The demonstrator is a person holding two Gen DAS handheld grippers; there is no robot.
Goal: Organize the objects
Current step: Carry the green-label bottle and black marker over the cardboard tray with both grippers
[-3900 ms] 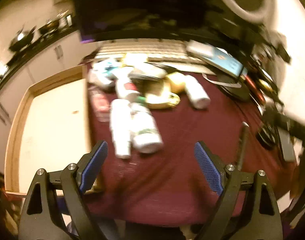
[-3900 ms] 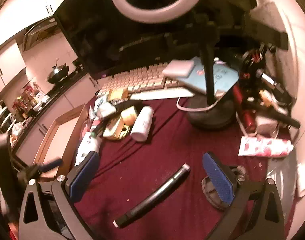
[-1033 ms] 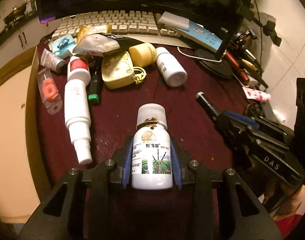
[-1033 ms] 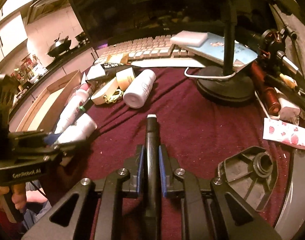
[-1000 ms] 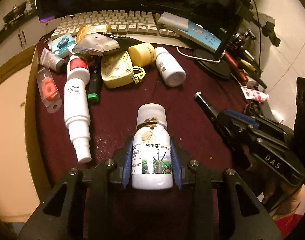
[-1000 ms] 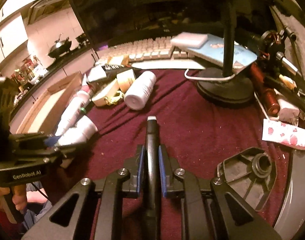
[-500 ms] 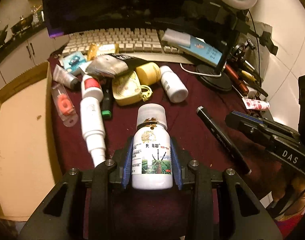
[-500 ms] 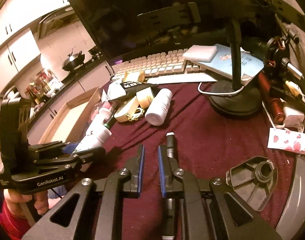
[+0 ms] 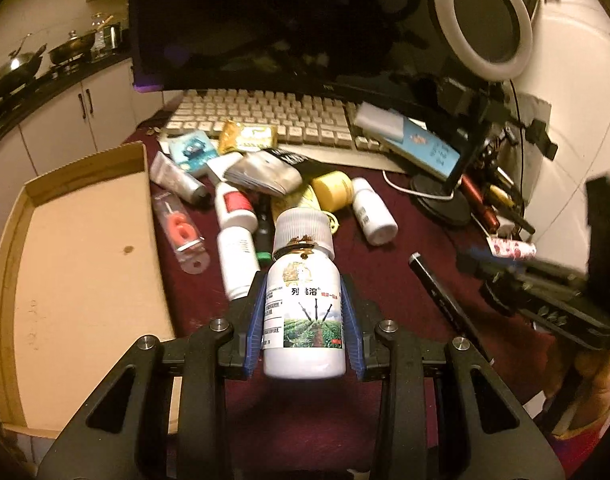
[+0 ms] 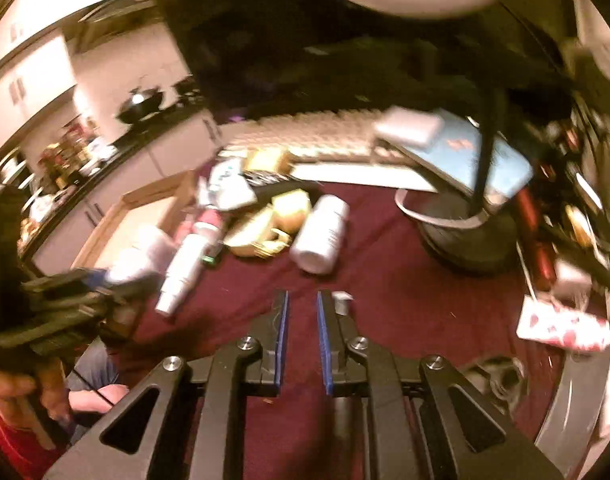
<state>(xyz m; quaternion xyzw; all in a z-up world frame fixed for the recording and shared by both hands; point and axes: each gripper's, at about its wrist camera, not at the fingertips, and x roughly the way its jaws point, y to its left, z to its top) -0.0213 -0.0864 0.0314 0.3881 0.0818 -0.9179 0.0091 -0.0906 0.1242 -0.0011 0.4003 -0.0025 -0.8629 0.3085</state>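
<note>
My left gripper (image 9: pixel 304 320) is shut on a white labelled bottle (image 9: pixel 303 316) with a ribbed cap, held above the maroon cloth. An open cardboard tray (image 9: pixel 77 280) lies to its left. My right gripper (image 10: pixel 301 320) is empty with its jaws a narrow gap apart, above the cloth. The black pen (image 9: pixel 445 300) lies on the cloth; only its tip (image 10: pixel 341 302) shows just right of the right fingers. A heap of items lies behind: a white spray bottle (image 9: pixel 235 240), a yellow jar (image 9: pixel 333 190), a white pill bottle (image 9: pixel 375 216).
A keyboard (image 9: pixel 273 120) and a dark monitor (image 9: pixel 285 24) stand at the back. A ring light on a round base (image 9: pixel 441 204) stands at the right with pens and clutter (image 9: pixel 493 200). A small floral tube (image 10: pixel 561 326) lies at the right edge.
My right gripper has let go of the black pen, which now lies on the cloth, and has risen. My left gripper has lifted the bottle higher and back.
</note>
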